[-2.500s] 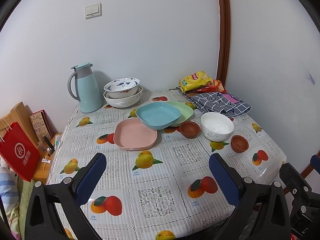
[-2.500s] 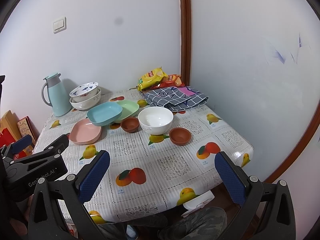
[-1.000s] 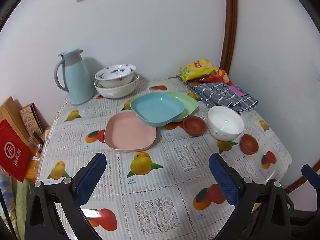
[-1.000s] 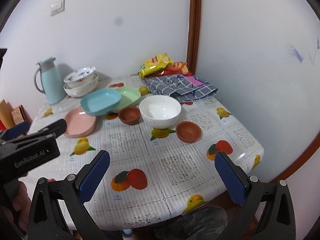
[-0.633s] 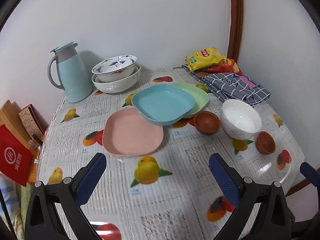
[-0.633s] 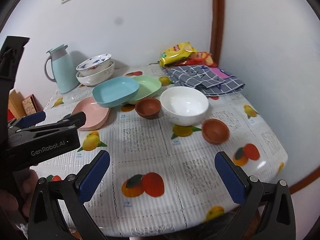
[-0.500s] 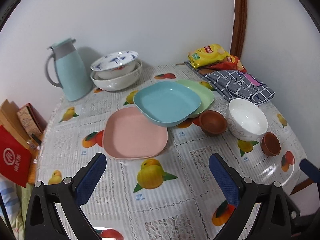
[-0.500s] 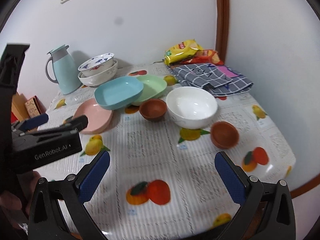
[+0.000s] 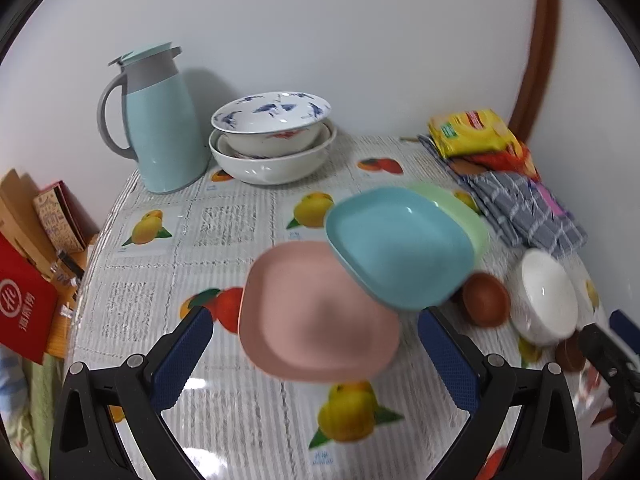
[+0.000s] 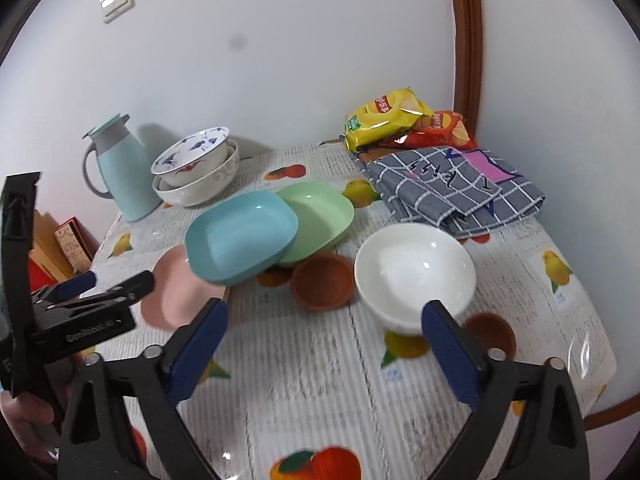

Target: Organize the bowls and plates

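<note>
A pink plate [image 9: 320,316] lies on the table just ahead of my open, empty left gripper [image 9: 316,356]. A blue plate [image 9: 398,246] rests tilted on a green plate [image 9: 460,212] behind it. A brown bowl [image 9: 486,300] and a white bowl [image 9: 546,300] stand to the right. My right gripper [image 10: 324,348] is open and empty, in front of the brown bowl [image 10: 322,280] and the white bowl [image 10: 414,272]. A second brown bowl [image 10: 492,332] sits by its right finger. The left gripper [image 10: 104,288] shows at the left.
Two stacked patterned bowls [image 9: 272,140] and a light blue jug [image 9: 160,120] stand at the back left. Chip bags [image 10: 396,120] and a checked cloth [image 10: 452,188] lie at the back right. A red bag [image 9: 24,312] hangs off the table's left edge.
Both grippers have moved forward and lower toward the dishes, which now look larger. Both stay open. No dish has moved.
</note>
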`<state>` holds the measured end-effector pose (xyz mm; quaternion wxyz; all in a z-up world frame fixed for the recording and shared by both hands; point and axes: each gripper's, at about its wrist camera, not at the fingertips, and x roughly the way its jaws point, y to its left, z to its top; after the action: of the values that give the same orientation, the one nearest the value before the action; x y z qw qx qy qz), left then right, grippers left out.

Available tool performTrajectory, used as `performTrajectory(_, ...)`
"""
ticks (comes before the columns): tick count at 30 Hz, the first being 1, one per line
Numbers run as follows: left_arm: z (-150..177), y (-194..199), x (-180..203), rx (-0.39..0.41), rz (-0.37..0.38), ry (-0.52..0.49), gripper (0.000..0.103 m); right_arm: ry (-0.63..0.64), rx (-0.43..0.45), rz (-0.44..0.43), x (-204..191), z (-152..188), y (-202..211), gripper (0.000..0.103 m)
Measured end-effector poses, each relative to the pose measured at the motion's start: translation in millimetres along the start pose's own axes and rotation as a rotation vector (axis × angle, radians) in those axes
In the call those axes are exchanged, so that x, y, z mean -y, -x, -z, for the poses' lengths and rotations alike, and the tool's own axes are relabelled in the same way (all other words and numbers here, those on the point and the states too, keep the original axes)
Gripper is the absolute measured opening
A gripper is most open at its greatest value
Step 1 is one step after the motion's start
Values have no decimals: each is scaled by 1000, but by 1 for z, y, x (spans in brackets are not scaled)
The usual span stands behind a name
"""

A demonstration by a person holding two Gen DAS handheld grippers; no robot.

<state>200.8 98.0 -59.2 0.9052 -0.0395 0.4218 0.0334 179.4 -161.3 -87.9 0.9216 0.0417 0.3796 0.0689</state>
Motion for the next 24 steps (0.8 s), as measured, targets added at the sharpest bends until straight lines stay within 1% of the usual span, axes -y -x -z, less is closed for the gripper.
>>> performTrajectory(2, -7, -6, -3, 6, 13, 5, 102, 7, -3, 9, -1, -8, -13, 89)
performTrajectory(4, -14, -17, -4, -2, 19, -2, 97, 24, -8, 20, -5, -14, -24, 82)
performTrajectory(6, -20, -27, -5, -21, 43, -1, 95, 49, -21, 21, -9, -19, -37, 78)
performTrajectory(8, -26, -36, -8, -27, 63, 18, 95, 60, -29, 18, -12, -23, -48, 76)
performTrajectory(10, -31, -45, -9, -34, 72, 28, 95, 79, -30, 16, -16, -27, -60, 70)
performTrajectory(14, -37, -63, -9, -48, 74, 27, 94, 91, -50, 2, -20, -33, -82, 67)
performTrajectory(15, -40, -66, -9, -43, 86, 29, 88, 87, -56, -4, -20, -36, -89, 65)
performTrajectory(16, -42, -70, -8, -40, 87, 28, 85, 82, -61, -9, -19, -39, -95, 64)
performTrajectory(18, -48, -75, -8, -34, 78, 29, 84, 70, -68, -19, -17, -44, -104, 63)
performTrajectory(19, -51, -79, -6, -33, 80, 23, 79, 64, -69, -20, -16, -46, -109, 62)
performTrajectory(21, -55, -86, -4, -41, 83, 18, 73, 55, -78, -23, -14, -50, -118, 61)
performTrajectory(23, -59, -93, -1, -45, 83, 13, 69, 51, -89, -26, -14, -52, -124, 61)
performTrajectory(24, -60, -97, 1, -51, 88, 8, 66, 56, -96, -23, -15, -52, -128, 61)
